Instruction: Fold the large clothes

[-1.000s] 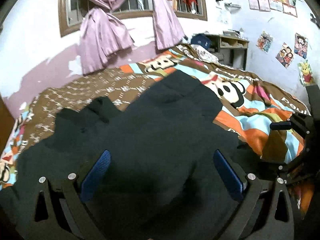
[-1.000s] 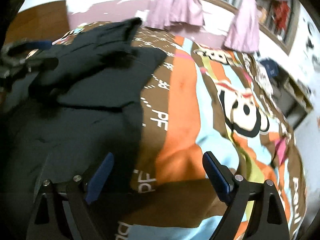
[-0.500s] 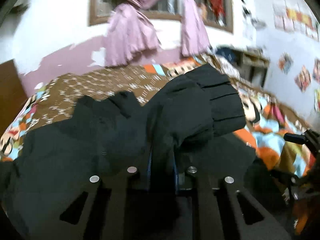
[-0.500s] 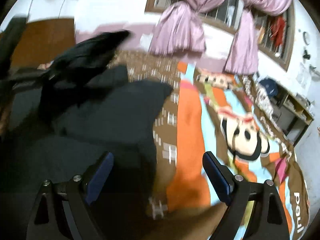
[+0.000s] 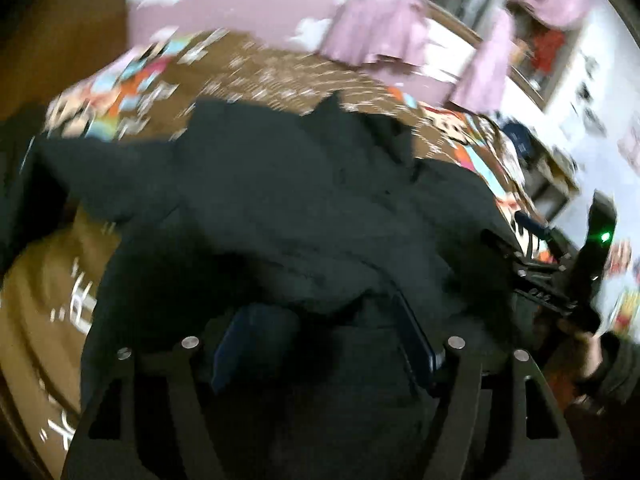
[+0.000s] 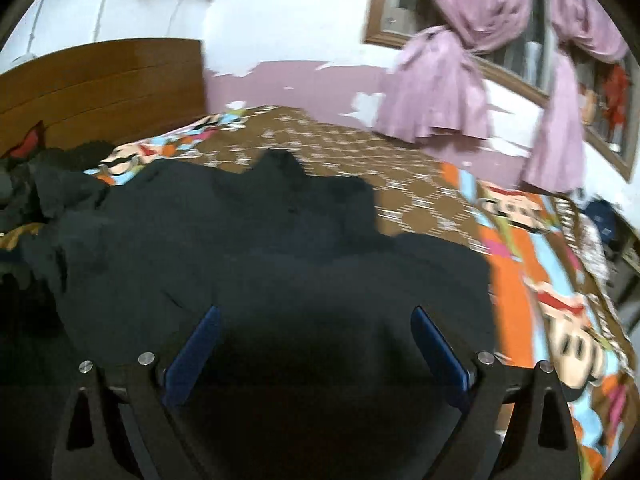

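A large dark garment (image 5: 300, 200) lies bunched on the cartoon-print bedspread (image 5: 48, 300). My left gripper (image 5: 324, 312) stands partly open, low over it. A thick fold of the cloth drapes across its blue fingertips (image 5: 416, 344) and hides their ends. In the right wrist view the same garment (image 6: 280, 240) spreads wide and fairly flat. My right gripper (image 6: 316, 312) hangs open just above its near part, with nothing between the pads. The right gripper (image 5: 552, 272) also shows at the right edge of the left wrist view, held by a hand (image 5: 592, 360).
A wooden headboard (image 6: 100, 80) stands at the far left, with a heap of dark clothes (image 6: 40, 192) below it. Purple curtains (image 6: 440, 92) hang at the window behind the bed. A desk (image 5: 552, 184) sits by the right wall. Bare bedspread (image 6: 540, 280) lies right of the garment.
My left gripper shut on a fold of the garment, lifted and carried it across, and now its jaws stand apart again. The right gripper stayed open and swung left over the garment.
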{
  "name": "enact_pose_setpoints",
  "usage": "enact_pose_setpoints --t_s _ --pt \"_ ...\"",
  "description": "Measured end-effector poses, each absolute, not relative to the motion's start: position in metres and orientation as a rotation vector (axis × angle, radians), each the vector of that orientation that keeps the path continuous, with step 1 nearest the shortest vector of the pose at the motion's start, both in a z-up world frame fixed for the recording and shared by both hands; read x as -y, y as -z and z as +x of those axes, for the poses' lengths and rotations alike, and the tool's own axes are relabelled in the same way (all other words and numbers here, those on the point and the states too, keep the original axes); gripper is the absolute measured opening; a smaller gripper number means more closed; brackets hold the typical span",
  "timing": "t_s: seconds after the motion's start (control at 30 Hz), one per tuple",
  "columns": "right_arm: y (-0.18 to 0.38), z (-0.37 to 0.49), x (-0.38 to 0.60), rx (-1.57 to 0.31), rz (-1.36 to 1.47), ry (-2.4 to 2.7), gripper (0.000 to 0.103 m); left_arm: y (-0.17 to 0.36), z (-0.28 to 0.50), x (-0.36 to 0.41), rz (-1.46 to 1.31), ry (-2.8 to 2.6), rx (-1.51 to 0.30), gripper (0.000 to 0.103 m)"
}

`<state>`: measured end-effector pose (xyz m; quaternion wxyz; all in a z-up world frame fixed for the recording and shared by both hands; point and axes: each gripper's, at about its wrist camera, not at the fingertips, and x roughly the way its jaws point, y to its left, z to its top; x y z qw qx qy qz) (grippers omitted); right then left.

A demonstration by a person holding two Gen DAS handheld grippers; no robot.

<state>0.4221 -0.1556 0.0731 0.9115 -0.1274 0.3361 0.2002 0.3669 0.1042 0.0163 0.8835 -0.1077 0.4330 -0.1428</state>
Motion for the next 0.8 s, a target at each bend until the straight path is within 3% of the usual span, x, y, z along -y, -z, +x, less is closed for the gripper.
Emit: enact_pose_setpoints --t_s 0.17,0.23,0.3,0.4,0.63,0.8 --pt "-0.048 0.442 0.090 -0.801 -0.222 -0.562 0.096 -0.039 0.364 -0.153 -0.359 0.227 -0.832 0.065" --pt "-0.028 0.447 0.067 -0.868 -0.260 -0.590 0.096 -0.055 0.362 -0.170 -0.391 0.193 -0.777 0.074" --pt "-0.003 0.452 0.051 -0.912 -0.323 -0.544 0.103 -0.061 0.358 -0.188 -0.444 0.143 -0.736 0.079" --pt "0.010 0.451 0.044 -0.886 -0.340 -0.525 0.103 -0.073 0.361 -0.213 -0.495 0.050 -0.689 0.079" --pt "-0.011 0.457 0.050 -0.930 -0.309 -0.512 0.103 -0.098 0.333 -0.317 -0.684 -0.115 -0.581 0.079" --pt "-0.062 0.460 0.042 -0.837 -0.115 -0.474 0.103 -0.075 0.291 -0.393 -0.905 -0.268 -0.526 0.080"
